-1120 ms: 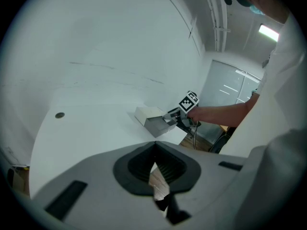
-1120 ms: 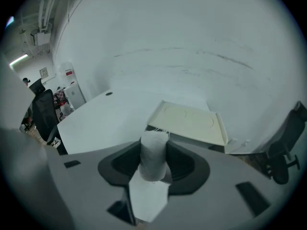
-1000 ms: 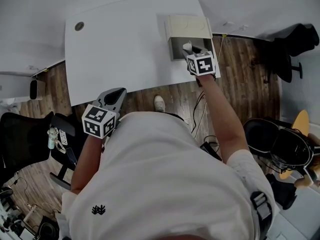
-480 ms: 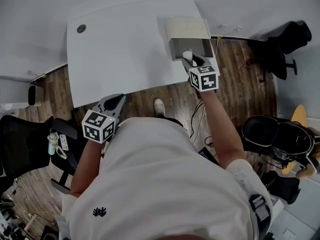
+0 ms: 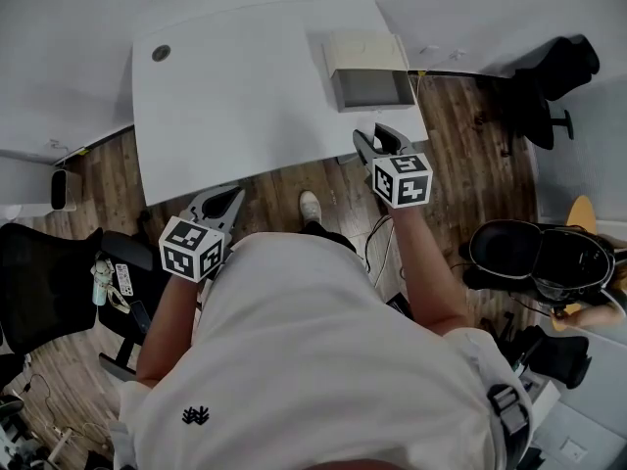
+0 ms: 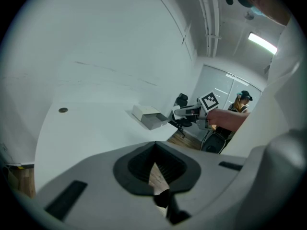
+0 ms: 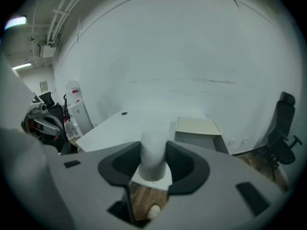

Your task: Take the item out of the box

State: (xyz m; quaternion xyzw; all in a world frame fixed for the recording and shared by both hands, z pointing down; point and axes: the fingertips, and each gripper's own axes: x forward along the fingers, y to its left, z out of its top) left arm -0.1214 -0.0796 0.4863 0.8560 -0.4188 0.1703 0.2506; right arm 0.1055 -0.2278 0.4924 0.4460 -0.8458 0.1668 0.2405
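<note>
Both of your arms are forward. Your right forearm reaches out so the right gripper [image 5: 378, 139] hangs over the near edge of the table [image 5: 235, 86], just short of the open-fronted box [image 5: 367, 88]. Your left gripper [image 5: 223, 201] sits low by your waist, over the wooden floor. The right jaws are clamped on the item [image 7: 153, 152], a plain, smooth white cylinder upright between the pads, clear of the box. The left jaws are together, with nothing between them.

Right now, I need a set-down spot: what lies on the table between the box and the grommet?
Nothing: the head view shows bare table from box to grommet.
</note>
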